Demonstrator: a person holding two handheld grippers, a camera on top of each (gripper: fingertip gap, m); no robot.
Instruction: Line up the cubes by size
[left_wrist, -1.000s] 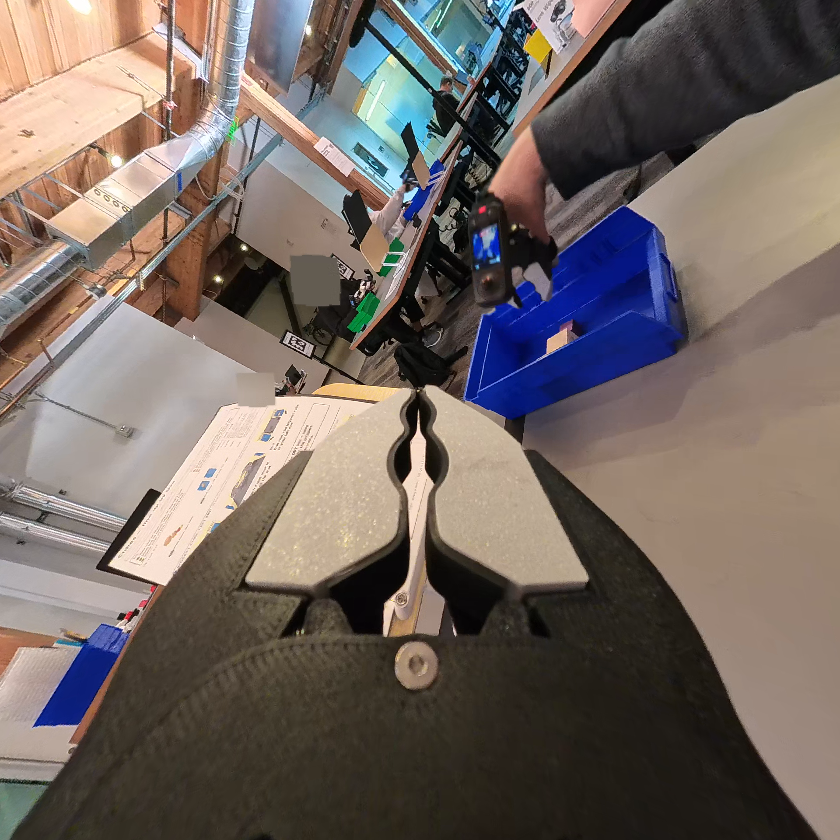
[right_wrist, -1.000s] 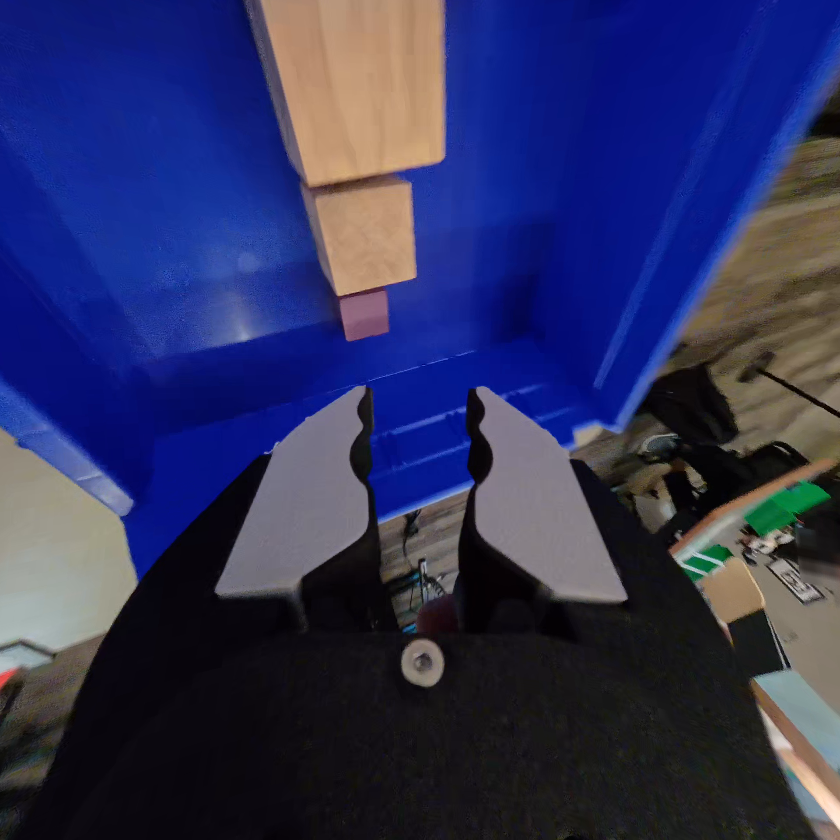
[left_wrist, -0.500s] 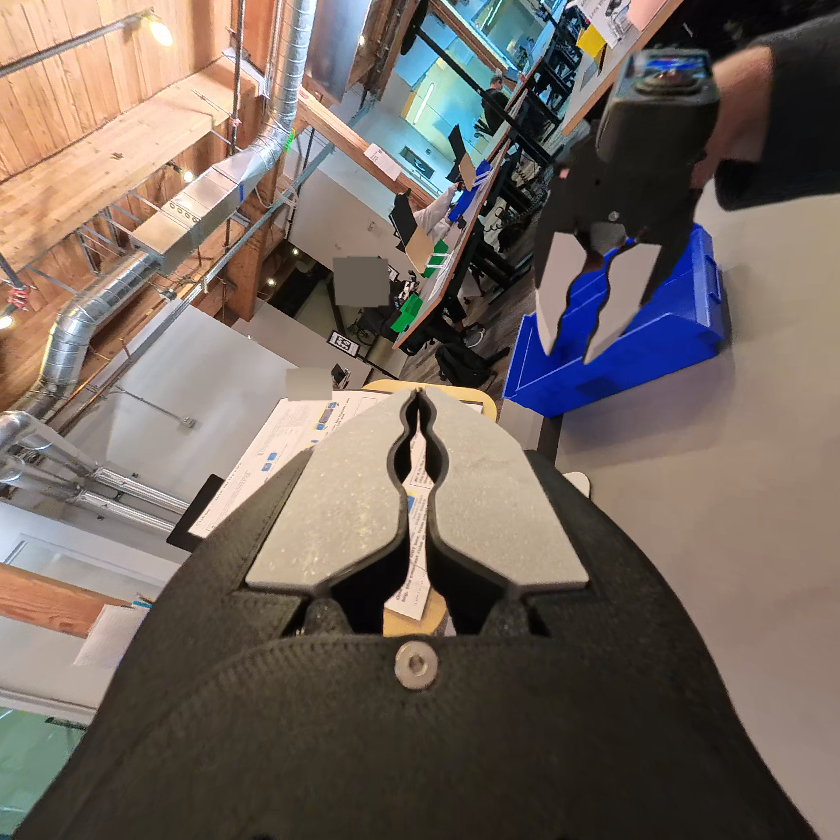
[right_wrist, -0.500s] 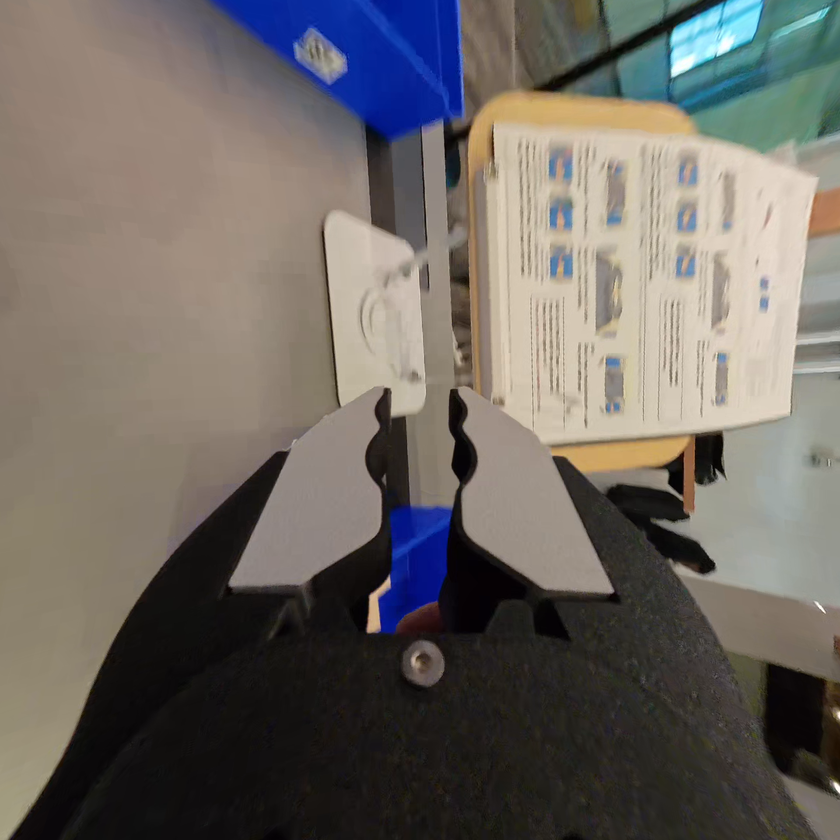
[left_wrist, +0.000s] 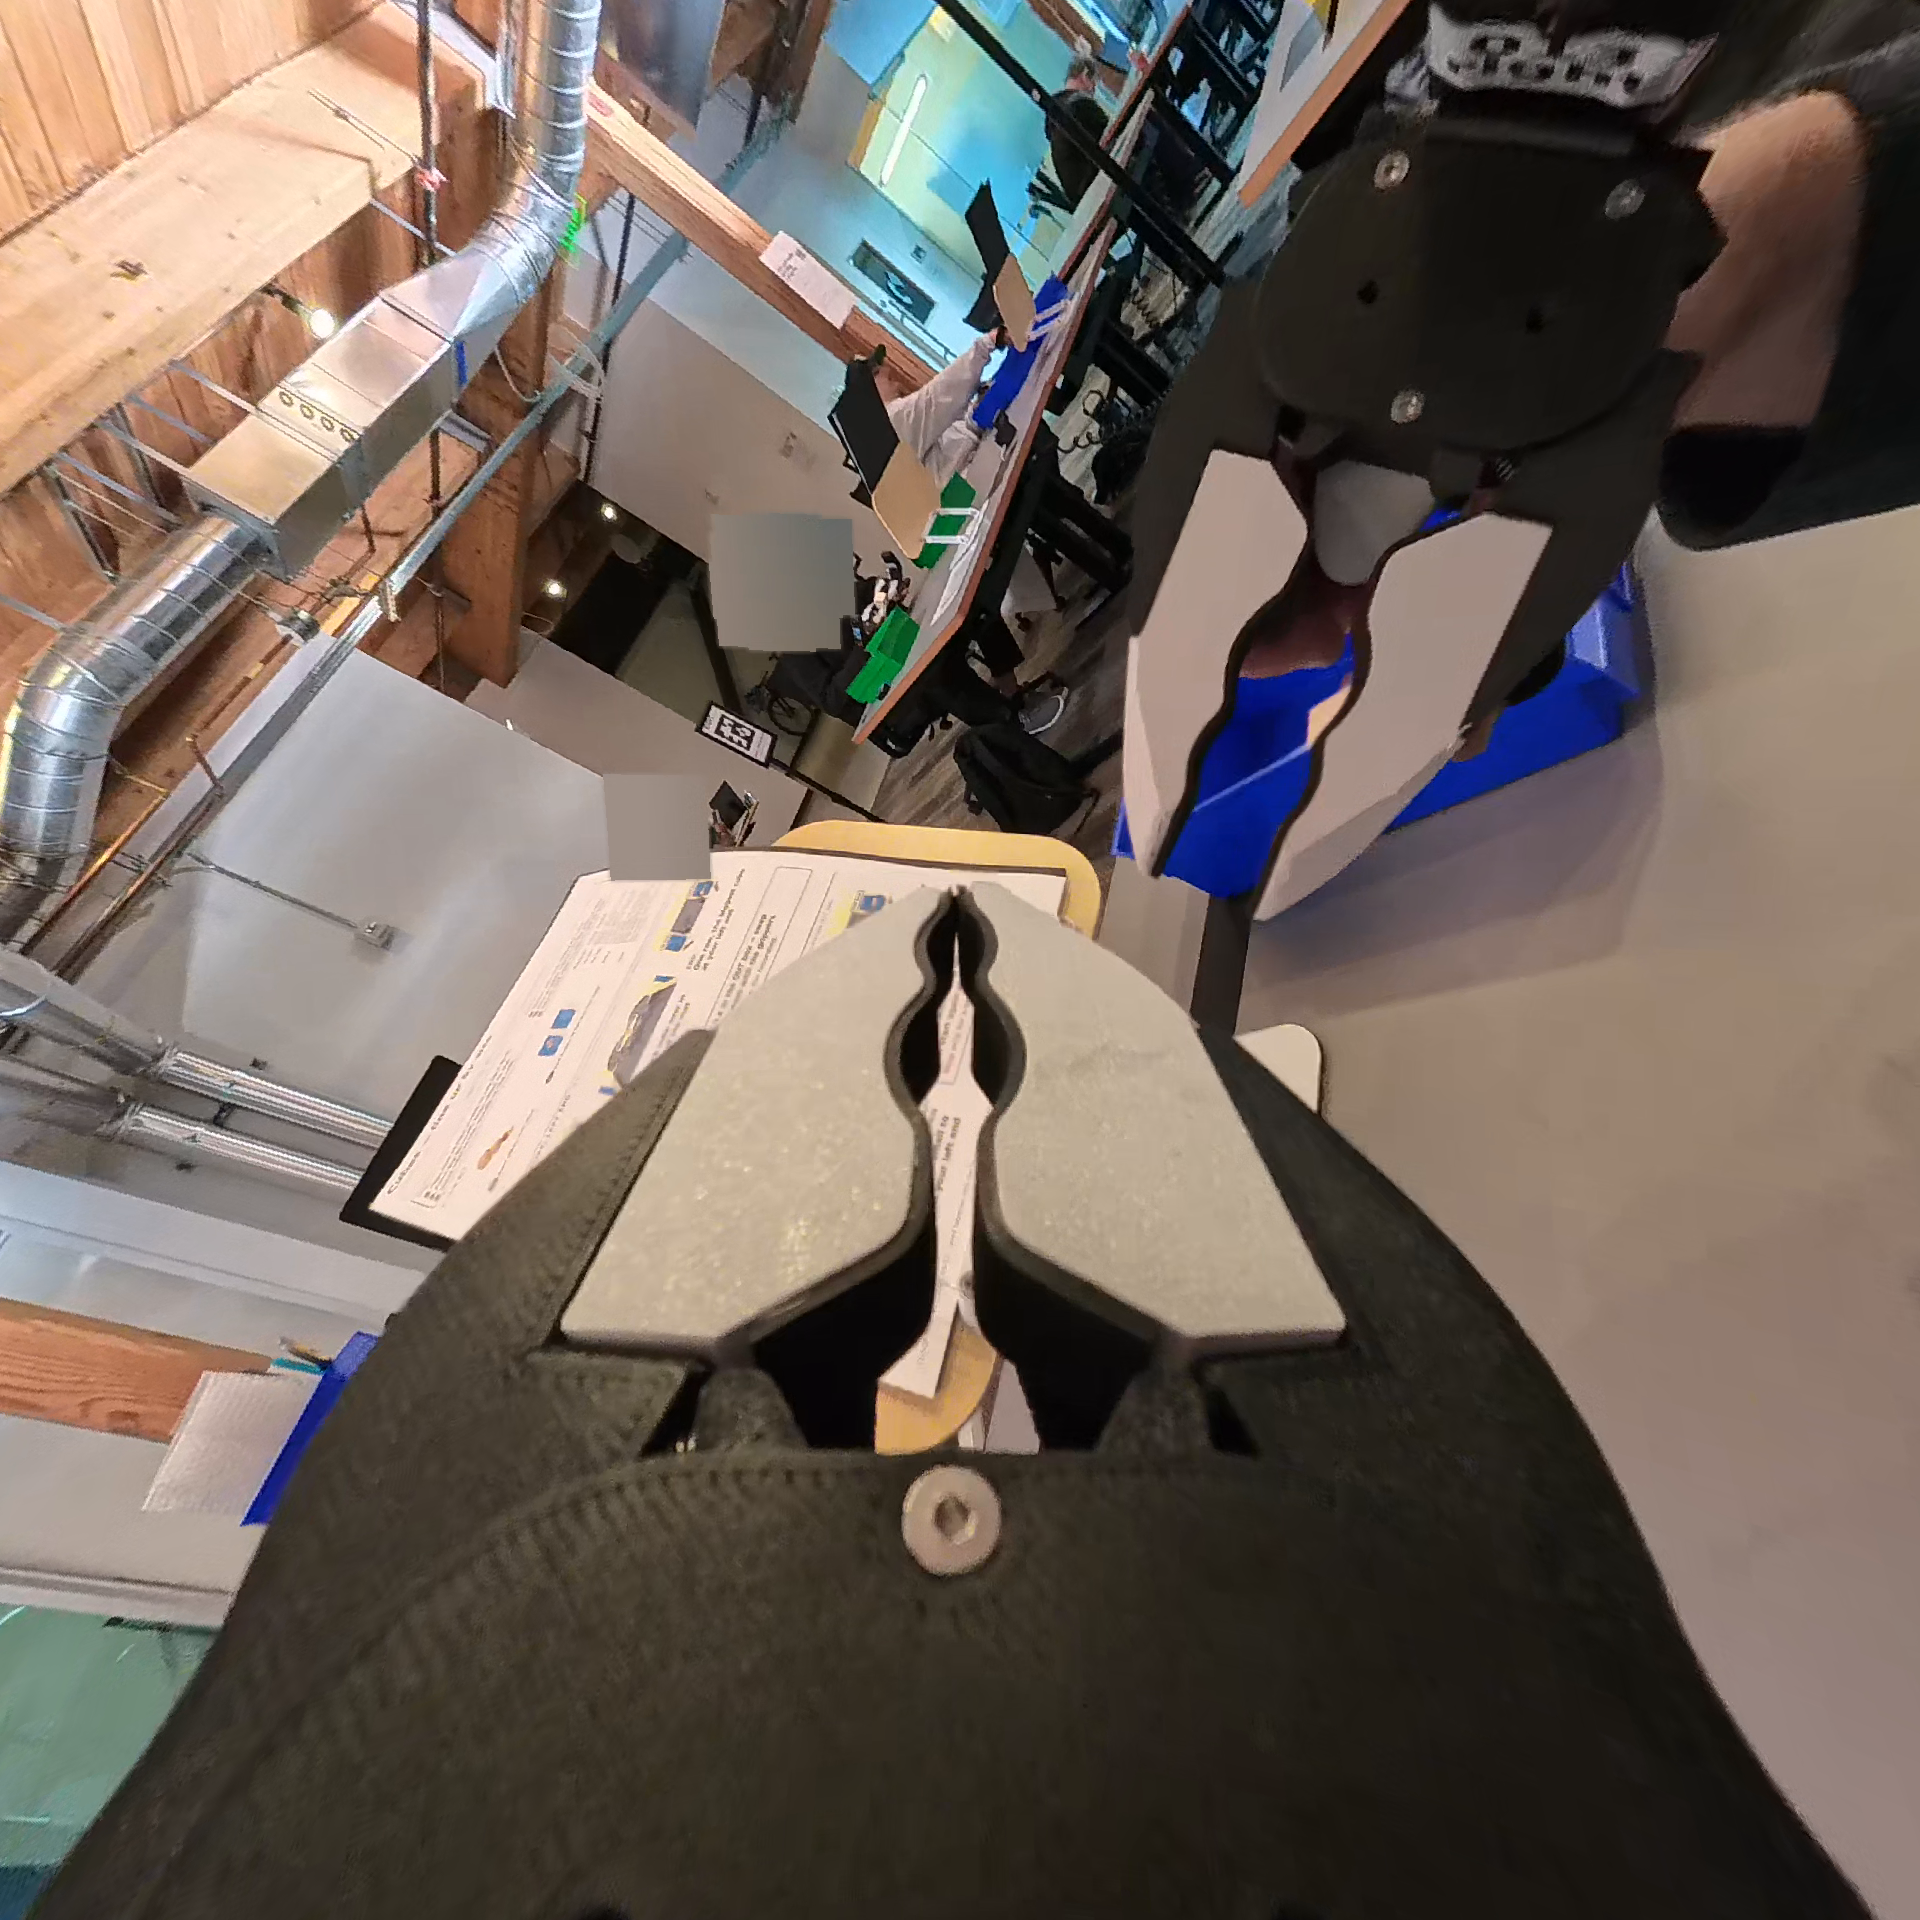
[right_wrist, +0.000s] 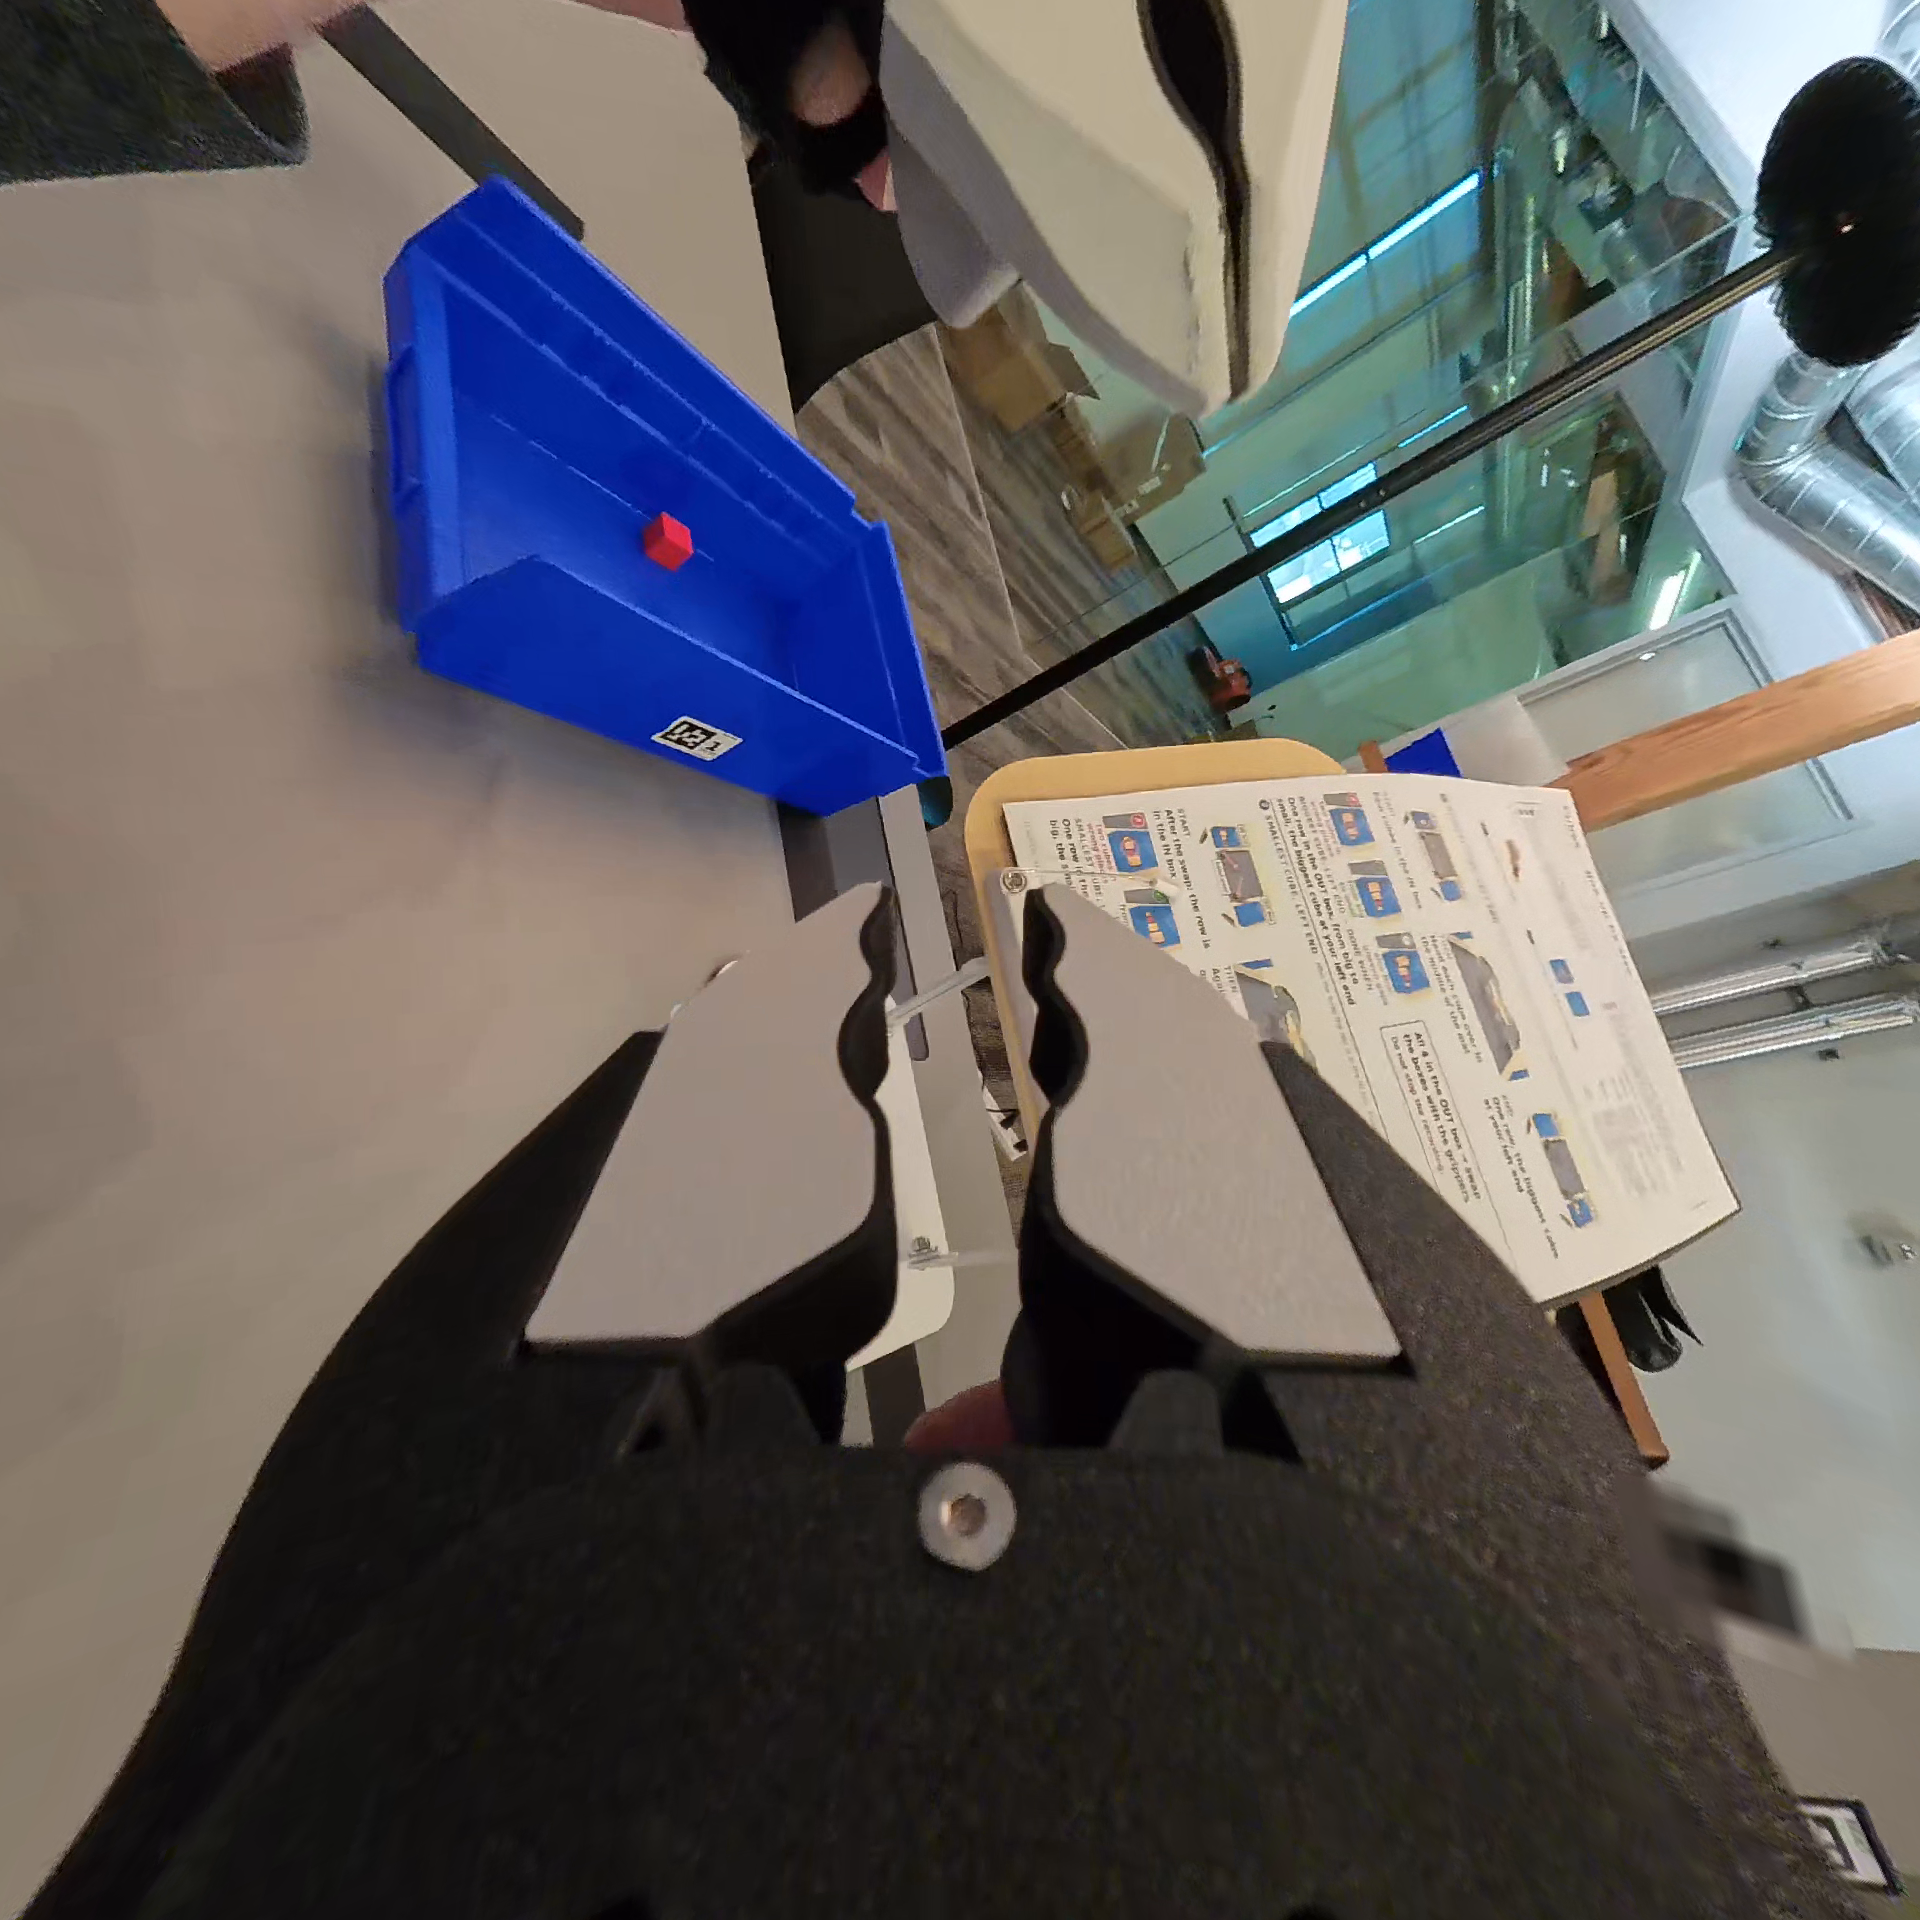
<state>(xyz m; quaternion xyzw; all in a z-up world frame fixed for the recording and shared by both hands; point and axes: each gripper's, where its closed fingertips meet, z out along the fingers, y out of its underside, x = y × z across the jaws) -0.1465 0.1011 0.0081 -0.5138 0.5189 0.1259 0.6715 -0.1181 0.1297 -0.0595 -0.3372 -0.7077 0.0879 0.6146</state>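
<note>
**Both grippers up off the table, nothing held**

L gripper (left_wrist: 956, 896): grey fingertips meet at the very tip, only the wavy cut-outs behind them show light. Nothing between the pads; a bare grasp. It points past the table edge toward a printed instruction sheet (left_wrist: 644, 997) on a tan clipboard-like board (left_wrist: 1075, 883).

R gripper (right_wrist: 954, 899): fingers stand apart w/ a clear slot between them, nothing in it. Through the slot shows the table edge and a thin clear strap. In the left wrist view the same gripper (left_wrist: 1216, 894) hangs in the air in front of a blue bin, a hand (left_wrist: 1766, 229) behind it, jaws apart and bare there too.

Cubes: one small red cube (right_wrist: 666, 541) lies on the floor of a blue bin (right_wrist: 623, 665) that sits on the grey table (right_wrist: 260, 935) near its far edge, well apart from both grippers. In the other blue bin (left_wrist: 1558, 707), seen through the R gripper's fingers, a sliver of pale wood (left_wrist: 1325, 717) shows, prob. a wooden cube, but too little is visible to be sure.
</note>
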